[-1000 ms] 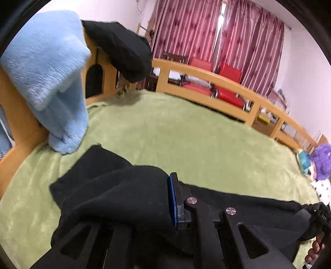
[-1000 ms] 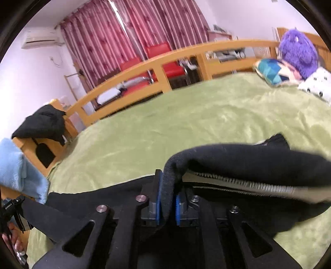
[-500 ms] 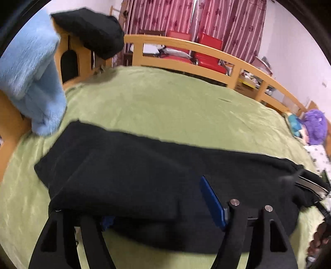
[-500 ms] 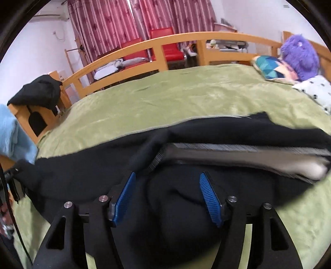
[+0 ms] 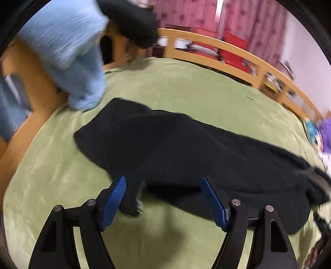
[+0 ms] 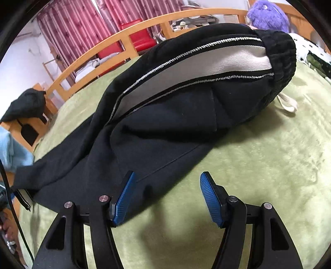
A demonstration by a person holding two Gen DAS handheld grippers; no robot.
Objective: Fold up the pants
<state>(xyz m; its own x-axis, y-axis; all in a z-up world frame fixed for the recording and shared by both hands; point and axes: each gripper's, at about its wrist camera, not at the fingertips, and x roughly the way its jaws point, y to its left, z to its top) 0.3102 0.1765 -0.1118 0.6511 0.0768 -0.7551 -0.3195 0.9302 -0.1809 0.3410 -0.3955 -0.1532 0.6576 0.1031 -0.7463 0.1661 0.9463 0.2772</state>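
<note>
Black pants lie stretched across a green bed cover, folded lengthwise. Their leg ends lie just beyond my left gripper, which hangs open above the near edge with nothing pinched between its blue pads. In the right wrist view the waistband end of the pants shows a white side stripe and a drawstring. My right gripper is open at the near hem, its left pad over the cloth, its right pad over bare cover.
A light blue towel and a dark garment hang on the wooden bed frame at the left. Red chairs and curtains stand behind the rail. A purple plush toy and pillows sit at the far right.
Both grippers were shut on the black cloth a second ago. They let go, and the pants now lie flat on the cover. Both hands have drawn back toward the near edge.
</note>
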